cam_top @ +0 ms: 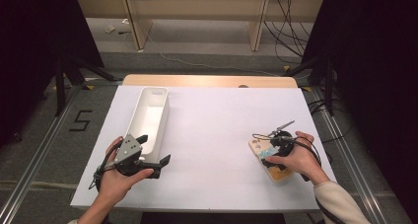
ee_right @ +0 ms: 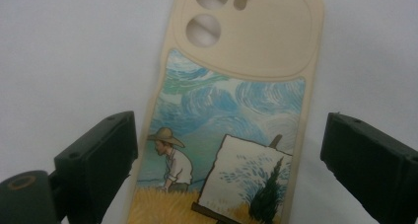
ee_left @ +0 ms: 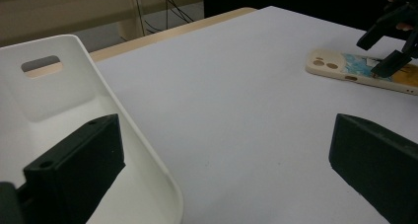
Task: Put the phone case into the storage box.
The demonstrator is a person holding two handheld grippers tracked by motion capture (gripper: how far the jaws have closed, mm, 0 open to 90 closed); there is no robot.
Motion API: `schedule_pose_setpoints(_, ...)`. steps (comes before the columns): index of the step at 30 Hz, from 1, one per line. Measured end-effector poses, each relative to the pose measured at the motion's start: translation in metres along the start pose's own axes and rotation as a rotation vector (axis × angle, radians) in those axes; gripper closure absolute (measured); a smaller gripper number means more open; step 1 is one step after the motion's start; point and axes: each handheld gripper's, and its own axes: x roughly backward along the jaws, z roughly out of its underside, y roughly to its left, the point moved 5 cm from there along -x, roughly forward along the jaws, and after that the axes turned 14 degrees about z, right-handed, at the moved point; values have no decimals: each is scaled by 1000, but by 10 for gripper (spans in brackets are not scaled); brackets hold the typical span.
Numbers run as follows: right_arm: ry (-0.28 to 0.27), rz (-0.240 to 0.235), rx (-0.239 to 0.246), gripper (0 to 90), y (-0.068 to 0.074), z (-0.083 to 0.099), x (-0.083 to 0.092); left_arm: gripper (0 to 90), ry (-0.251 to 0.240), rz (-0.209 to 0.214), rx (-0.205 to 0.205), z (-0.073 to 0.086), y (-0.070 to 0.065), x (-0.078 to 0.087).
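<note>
A cream phone case [cam_top: 260, 148] printed with a painter in a wheat field lies flat near the table's right edge. My right gripper [cam_top: 271, 152] hangs just above it, pointing down. In the right gripper view the case [ee_right: 246, 41] lies between the two black jaws of that gripper [ee_right: 226, 135], which stand wide and open, clear of its long edges. My left gripper [cam_top: 155, 150] is open and holds nothing at the near end of a long white bin [cam_top: 148, 116]. In the left gripper view, one jaw of the left gripper [ee_left: 222, 135] hangs over the bin [ee_left: 59, 100], and the case [ee_left: 340, 68] lies far off.
The white tabletop [cam_top: 212, 130] stretches between the bin and the case. A wooden strip [cam_top: 207, 80] borders its far edge. Beyond stand dark stand legs [cam_top: 61, 81] and loose cables [cam_top: 291, 21] on the floor.
</note>
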Motion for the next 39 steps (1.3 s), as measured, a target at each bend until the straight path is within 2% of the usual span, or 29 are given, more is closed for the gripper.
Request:
schedule_pose_setpoints(25,65,-11,-16,60,3,-4,-9,0,-1,-1,2,0,0,0)
schedule_pose_setpoints(39,127,-11,-37,55,4,-2,-11,0,-1,1,-1,0,0,0)
